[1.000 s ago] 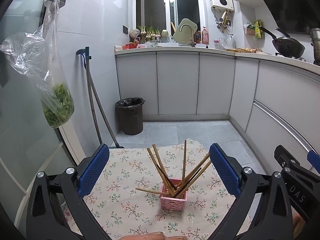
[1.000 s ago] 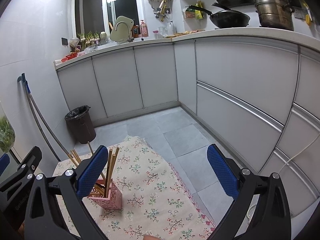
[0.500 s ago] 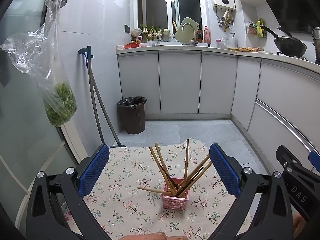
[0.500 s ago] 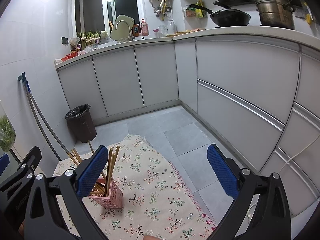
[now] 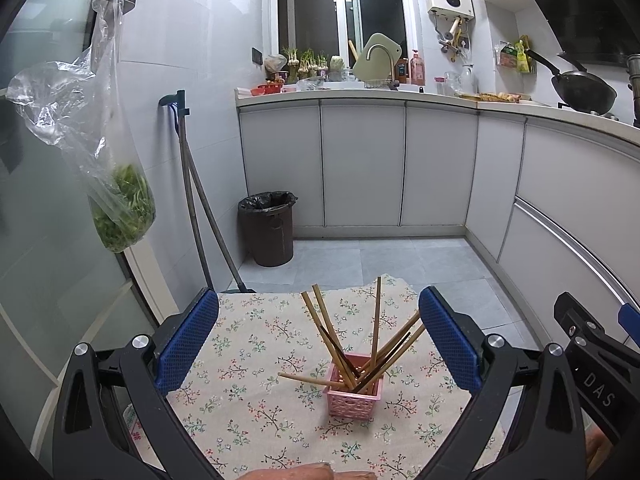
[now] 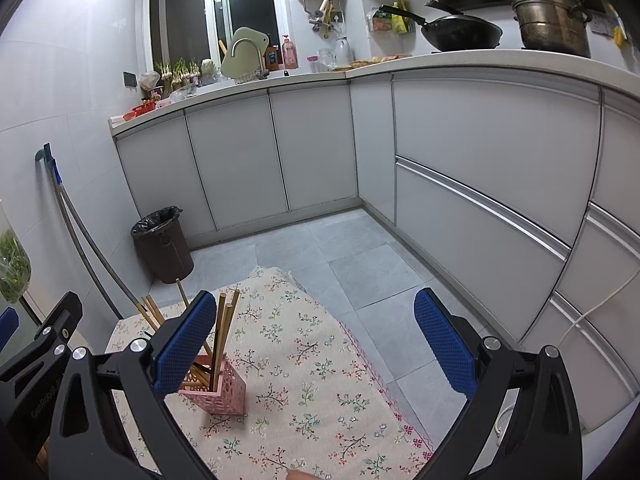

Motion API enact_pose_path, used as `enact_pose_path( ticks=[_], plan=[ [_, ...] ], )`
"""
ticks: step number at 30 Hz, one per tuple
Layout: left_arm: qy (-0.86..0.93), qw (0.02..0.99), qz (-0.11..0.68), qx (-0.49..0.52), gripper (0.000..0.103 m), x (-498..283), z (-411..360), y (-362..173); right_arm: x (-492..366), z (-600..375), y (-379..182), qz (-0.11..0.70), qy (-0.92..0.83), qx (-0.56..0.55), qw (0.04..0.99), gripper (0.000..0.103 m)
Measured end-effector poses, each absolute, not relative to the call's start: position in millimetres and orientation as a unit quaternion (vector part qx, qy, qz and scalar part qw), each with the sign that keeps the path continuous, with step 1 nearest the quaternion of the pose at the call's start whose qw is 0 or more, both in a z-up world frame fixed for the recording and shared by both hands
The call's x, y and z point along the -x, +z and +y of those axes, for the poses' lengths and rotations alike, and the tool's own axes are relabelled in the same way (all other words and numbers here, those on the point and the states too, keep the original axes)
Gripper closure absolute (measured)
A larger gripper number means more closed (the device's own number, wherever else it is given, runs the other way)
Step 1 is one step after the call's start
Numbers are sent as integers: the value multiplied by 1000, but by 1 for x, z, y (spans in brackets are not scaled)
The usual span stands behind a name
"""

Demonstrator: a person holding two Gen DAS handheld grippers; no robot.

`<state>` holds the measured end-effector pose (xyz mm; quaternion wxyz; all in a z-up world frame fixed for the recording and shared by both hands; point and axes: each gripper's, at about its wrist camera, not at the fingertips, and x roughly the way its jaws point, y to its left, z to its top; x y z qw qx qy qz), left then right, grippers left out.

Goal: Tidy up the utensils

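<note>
Above the floral cloth [image 5: 248,408], both tongs, left [image 5: 318,342] and right [image 6: 316,344], spread wide and empty, chopsticks [image 5: 374,340] untouched in the pink basket [image 5: 354,398].

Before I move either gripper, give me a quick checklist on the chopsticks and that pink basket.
1. Left gripper open, holding nothing: ok.
2. Right gripper open, holding nothing: ok.
3. Pink basket upright on the floral cloth: ok.
4. Chopsticks gathered upright: not ok, they splay out and one juts sideways over the rim.
5. Loose chopsticks left on the cloth: none visible, ok.
</note>
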<state>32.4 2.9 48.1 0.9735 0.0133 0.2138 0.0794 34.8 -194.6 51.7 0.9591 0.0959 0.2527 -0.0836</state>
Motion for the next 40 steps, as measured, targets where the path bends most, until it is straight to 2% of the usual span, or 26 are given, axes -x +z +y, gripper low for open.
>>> enact_pose_path(
  ticks=[19, 30, 40],
  plan=[
    [81, 974, 212, -7, 7, -30, 4, 47, -36, -195, 48, 258, -81, -94, 958, 7],
    [74, 982, 173, -8, 7, -22, 1, 51, -38, -198, 48, 265, -75, -98, 956, 7],
    [61, 977, 204, 9, 7, -31, 9, 50, -37, -202, 50, 260, -81, -105, 956, 7]
  ],
)
